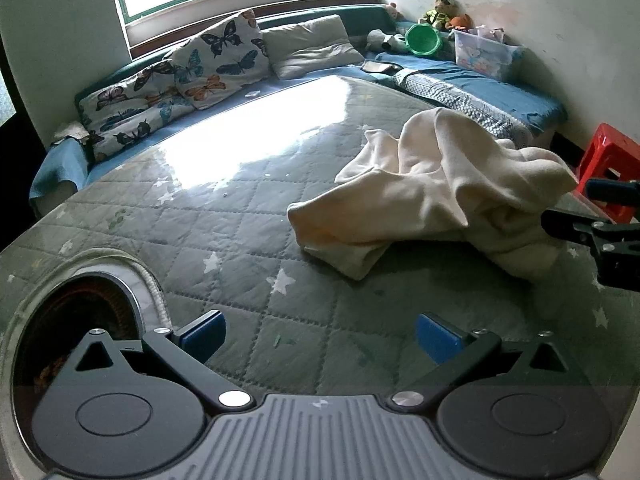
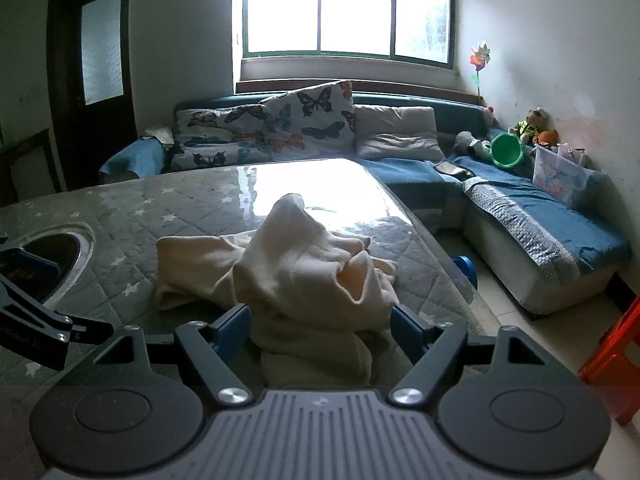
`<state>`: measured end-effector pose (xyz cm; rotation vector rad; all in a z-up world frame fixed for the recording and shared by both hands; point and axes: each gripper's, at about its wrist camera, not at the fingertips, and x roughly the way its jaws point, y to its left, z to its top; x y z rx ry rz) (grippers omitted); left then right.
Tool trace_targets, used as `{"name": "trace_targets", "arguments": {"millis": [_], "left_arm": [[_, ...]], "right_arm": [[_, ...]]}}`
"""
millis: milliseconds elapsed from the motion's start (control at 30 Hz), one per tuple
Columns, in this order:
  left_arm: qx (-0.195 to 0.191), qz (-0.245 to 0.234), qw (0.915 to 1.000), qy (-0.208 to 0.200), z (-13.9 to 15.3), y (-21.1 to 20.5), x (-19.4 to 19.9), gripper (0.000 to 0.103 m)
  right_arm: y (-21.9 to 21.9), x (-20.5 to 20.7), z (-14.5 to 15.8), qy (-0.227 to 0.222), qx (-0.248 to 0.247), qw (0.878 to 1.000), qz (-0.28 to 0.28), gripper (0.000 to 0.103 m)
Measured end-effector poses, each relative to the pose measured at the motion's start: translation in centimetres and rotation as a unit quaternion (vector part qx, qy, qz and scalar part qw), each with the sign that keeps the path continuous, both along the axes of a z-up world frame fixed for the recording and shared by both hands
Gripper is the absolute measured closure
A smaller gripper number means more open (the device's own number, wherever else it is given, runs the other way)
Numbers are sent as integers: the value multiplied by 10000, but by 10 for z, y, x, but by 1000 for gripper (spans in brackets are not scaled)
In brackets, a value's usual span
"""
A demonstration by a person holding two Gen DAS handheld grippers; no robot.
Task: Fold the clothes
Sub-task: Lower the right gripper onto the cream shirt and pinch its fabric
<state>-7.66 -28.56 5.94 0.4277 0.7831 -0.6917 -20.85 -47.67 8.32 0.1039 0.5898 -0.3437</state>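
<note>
At the far left of the left wrist view, a round dark opening (image 1: 76,320) with a metal rim is sitting in the quilted grey table cover (image 1: 240,240), which is printed with white stars. Just right of it, the left gripper (image 1: 320,334) is hovering over bare cover with its blue pads spread wide and nothing between them. Further right, the cream garment (image 1: 440,192) is lying crumpled in a heap on the cover — one fold is trailing toward the middle of the table, and the bulk is bunching up near the right edge. At that edge the right gripper (image 1: 580,212) is reaching in, its black finger lying right at the cloth.

In the right wrist view, the left gripper (image 2: 80,326) is showing at the left edge, apart from the heap. The garment (image 2: 288,264) is filling the centre, and the right gripper (image 2: 320,326) is straddling its near end — the blue pads are standing wide on either side of the cloth, not visibly pressing on it. Behind the table, butterfly cushions (image 2: 280,128) are lining a blue sofa (image 2: 520,200) under a bright window (image 2: 344,12).
</note>
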Motion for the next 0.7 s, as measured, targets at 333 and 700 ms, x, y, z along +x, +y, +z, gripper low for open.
{"name": "trace_targets", "arguments": {"millis": [333,700], "left_arm": [[60,-92,9999,-32,0,-17,-2,0],[177,-167,9997,4,-4,-28,-4,0]], "right_arm": [[-1,9,2,-17,-47,10000,47,24],[0,20,7,-72,-100,9998,126,24]]}}
